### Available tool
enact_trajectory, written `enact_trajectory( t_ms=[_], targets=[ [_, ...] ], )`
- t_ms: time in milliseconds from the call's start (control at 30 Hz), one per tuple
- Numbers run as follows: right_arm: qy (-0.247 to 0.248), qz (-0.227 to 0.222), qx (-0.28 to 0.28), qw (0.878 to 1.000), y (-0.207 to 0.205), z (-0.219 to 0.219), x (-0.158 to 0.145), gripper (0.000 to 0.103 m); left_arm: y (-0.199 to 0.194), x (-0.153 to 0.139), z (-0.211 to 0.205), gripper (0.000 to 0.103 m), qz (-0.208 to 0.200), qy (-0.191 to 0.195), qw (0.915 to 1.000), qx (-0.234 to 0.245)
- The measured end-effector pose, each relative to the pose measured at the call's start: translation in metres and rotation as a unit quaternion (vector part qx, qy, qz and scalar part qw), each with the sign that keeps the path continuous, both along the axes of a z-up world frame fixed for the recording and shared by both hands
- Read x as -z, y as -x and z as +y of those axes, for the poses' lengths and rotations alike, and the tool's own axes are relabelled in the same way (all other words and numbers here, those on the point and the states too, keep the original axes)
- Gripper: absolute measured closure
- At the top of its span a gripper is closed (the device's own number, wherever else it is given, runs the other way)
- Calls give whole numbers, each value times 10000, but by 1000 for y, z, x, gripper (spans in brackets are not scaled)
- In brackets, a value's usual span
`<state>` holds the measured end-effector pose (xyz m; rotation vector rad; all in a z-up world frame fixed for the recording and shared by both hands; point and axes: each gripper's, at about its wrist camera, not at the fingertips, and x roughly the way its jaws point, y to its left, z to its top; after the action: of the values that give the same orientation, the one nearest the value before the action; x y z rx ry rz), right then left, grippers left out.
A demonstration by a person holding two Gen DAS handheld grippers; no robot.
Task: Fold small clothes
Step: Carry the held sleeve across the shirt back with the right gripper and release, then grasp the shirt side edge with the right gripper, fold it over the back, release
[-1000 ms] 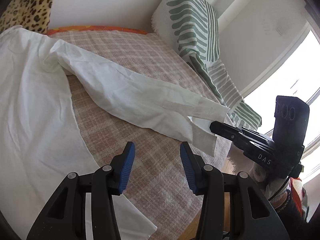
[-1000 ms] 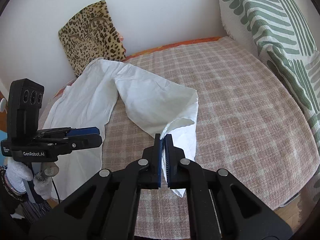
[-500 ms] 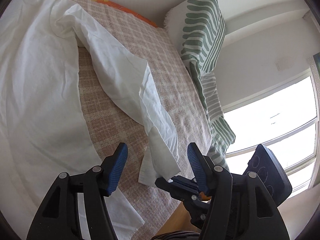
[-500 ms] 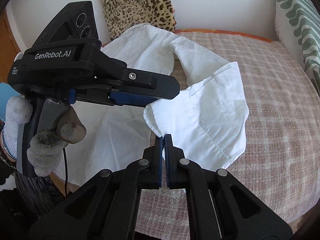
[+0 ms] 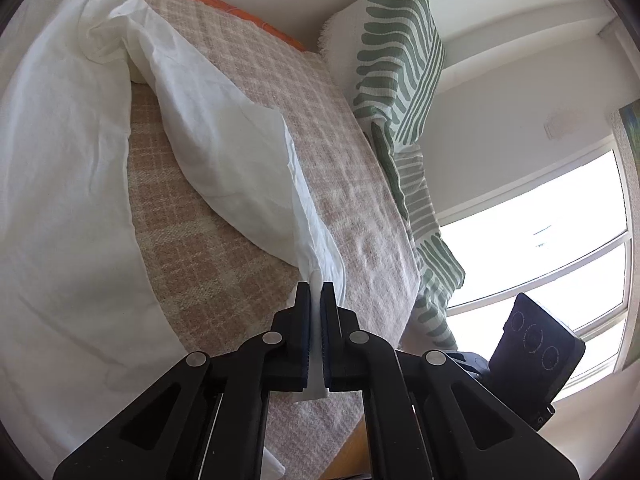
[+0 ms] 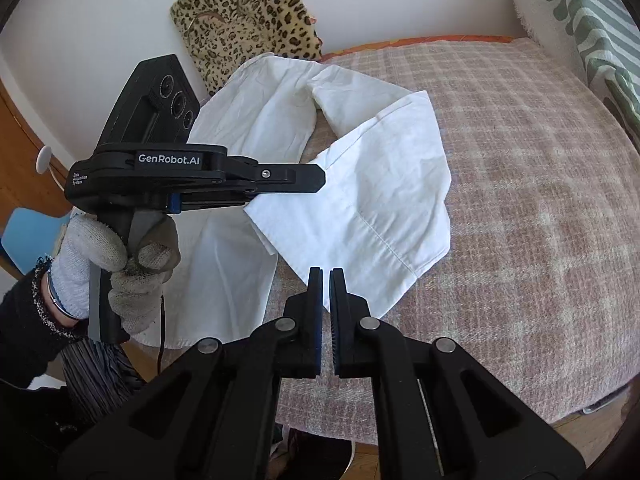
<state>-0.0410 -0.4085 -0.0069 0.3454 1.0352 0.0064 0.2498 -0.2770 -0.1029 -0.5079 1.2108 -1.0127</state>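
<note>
A white long-sleeved shirt (image 6: 256, 112) lies on a pink checked bed cover (image 6: 520, 168). Its sleeve (image 6: 384, 184) is folded back toward the body. My left gripper (image 5: 316, 296) is shut on the sleeve's cuff edge (image 5: 320, 272); white cloth shows between its pads. In the right wrist view the left gripper (image 6: 312, 178) holds that cuff above the shirt body. My right gripper (image 6: 326, 276) has its jaws nearly closed with a thin gap, holding nothing, just in front of the sleeve's lower edge.
A green-and-white striped pillow (image 5: 396, 64) leans at the bed's right side. A leopard-print cushion (image 6: 244, 20) stands against the wall behind the shirt. The bed's front edge (image 6: 440, 428) drops to a wooden floor. A bright window (image 5: 540, 240) is at right.
My left gripper closed on the sleeve cuff, which it was open around before. My right gripper let go of the cuff and drew back; the sleeve now drapes from the left gripper.
</note>
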Motion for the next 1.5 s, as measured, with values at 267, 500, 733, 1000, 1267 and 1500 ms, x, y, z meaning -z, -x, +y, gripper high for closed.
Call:
enact_trajectory(
  t_ms=[267, 500, 733, 1000, 1267, 1500],
  targets=[
    [-208, 8, 599, 9980, -4, -39, -2, 96, 22, -43, 71, 100, 32, 909, 9941, -598],
    [-1273, 251, 84, 9915, -43, -7, 29, 45, 24, -31, 129, 100, 279, 908, 9880, -1219],
    [-1523, 613, -435, 9855, -75, 50, 60, 44, 20, -17, 145, 100, 343, 727, 9864, -1433],
    [-2553, 355, -784, 9630, -89, 67, 42, 94, 27, -39, 155, 100, -95, 509, 9897, -1336],
    [-2841, 1066, -1021, 9474, -78, 72, 70, 93, 61, -26, 161, 100, -73, 306, 9933, -1116],
    [-1218, 1573, -1572, 9673, -84, 80, 52, 73, 84, 17, 161, 101, 101, -66, 9953, -961]
  ],
)
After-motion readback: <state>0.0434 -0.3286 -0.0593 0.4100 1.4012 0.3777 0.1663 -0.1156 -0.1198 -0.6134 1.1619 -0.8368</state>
